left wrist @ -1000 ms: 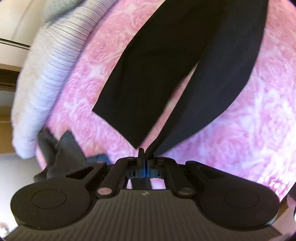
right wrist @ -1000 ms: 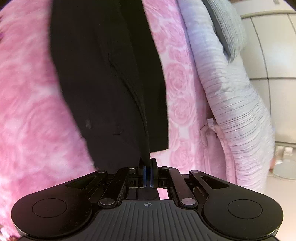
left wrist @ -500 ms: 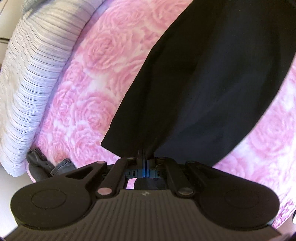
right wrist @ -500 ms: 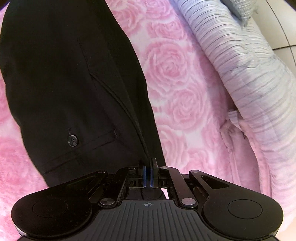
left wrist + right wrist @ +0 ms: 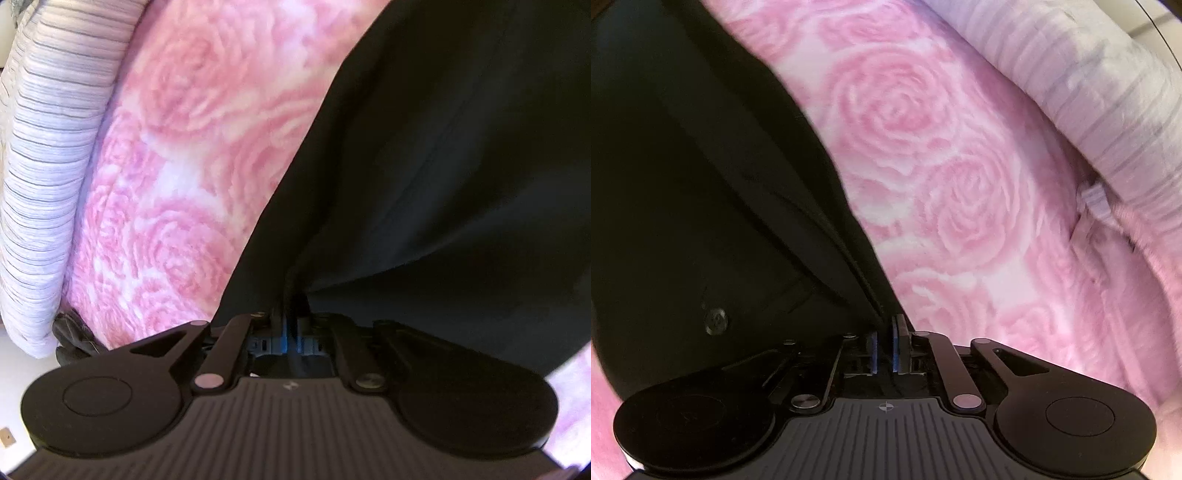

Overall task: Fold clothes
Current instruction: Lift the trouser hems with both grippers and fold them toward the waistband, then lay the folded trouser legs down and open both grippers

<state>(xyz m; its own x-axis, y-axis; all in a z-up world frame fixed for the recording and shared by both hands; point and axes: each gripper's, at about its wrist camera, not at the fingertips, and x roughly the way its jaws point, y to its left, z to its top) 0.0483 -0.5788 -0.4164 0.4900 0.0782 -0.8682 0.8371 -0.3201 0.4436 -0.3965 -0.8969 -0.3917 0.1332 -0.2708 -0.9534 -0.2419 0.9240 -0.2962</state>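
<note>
A black garment [image 5: 443, 155], apparently a pair of trousers, is spread over a pink rose-patterned blanket [image 5: 177, 177]. In the left wrist view, the left claw [image 5: 291, 306] is seen clenched on a bunched edge of the black garment, the cloth being gathered into a narrow fold between the two fingers. From that pinch the fabric fans out upward and to the right, filling most of the right half of the view. To the left of the blanket, a pale ribbed bedcover with thin dark stripes [image 5: 48, 177] is seen, and a small piece of dark grey cloth [image 5: 72, 336] lies at its lower end, just beside the blanket's edge.

In the right wrist view, the right claw [image 5: 884, 328] is seen grasping an edge of the black garment [image 5: 701, 184] as well; a seam runs down into the narrow gap between the blue-lined fingers. A dark button [image 5: 716, 320] is visible on the garment, to the left of the claw. The blanket [image 5: 942, 184] lies to the right of the garment, and the ribbed bedcover [image 5: 1108, 92] is bunched along the upper right.
</note>
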